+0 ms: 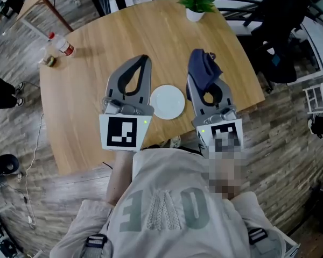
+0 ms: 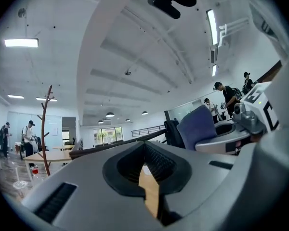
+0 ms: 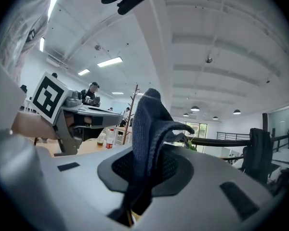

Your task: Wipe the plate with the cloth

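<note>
A small white plate (image 1: 168, 101) lies on the round wooden table (image 1: 97, 58), between my two raised grippers. My left gripper (image 1: 145, 58) is held level to the plate's left, shut, with nothing between its jaws (image 2: 144, 146). To the plate's right, my right gripper (image 1: 198, 55) is shut on a dark blue cloth (image 1: 203, 71). The cloth (image 3: 149, 129) stands up out of the closed jaws and folds over them. It also shows in the left gripper view as a blue cloth (image 2: 197, 126) at the right. Neither gripper touches the plate.
A plastic bottle (image 1: 61, 43) and a small cup (image 1: 50, 61) stand at the table's far left edge. A potted plant (image 1: 194, 4) sits at the far edge. Black chairs (image 1: 282, 42) stand to the right. Cables lie on the wood floor at left.
</note>
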A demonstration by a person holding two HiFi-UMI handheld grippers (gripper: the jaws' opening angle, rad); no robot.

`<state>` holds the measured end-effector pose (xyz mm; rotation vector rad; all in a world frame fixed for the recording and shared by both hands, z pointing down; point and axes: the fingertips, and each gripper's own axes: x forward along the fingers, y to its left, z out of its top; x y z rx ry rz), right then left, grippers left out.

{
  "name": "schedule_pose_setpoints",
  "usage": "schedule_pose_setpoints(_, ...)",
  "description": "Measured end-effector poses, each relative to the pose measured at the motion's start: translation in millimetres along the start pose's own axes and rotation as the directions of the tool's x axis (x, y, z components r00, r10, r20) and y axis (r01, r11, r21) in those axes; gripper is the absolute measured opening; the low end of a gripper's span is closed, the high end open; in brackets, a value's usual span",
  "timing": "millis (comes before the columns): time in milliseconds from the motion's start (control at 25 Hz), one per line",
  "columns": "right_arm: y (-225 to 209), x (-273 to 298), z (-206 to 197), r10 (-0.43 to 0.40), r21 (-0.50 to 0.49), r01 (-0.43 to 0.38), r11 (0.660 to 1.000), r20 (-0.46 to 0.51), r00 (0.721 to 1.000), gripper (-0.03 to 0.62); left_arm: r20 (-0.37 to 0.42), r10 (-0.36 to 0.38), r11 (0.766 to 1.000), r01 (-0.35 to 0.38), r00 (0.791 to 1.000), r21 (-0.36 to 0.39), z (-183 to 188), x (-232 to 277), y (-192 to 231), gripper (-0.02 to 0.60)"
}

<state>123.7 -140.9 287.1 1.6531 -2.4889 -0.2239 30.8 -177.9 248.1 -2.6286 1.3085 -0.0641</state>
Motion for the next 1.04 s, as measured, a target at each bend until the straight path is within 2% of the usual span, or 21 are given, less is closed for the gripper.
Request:
schedule_pose_setpoints(280, -12.5, -7.1, -5.0, -0.034, 0.012, 0.034, 0.999, -0.022, 0.999, 0.055, -0.002, -0.025, 1.000, 0.025, 1.000, 0.005, 3.2, 5.5, -10.9, 0.008)
schedule_pose_setpoints(1040, 1.9, -1.8, -15.8, 0.017, -0.027, -0.019, 0.999, -0.057, 0.998, 0.055, -0.003, -0.013, 1.000, 0.013, 1.000, 0.004, 1.0, 4.4, -1.2, 0.008)
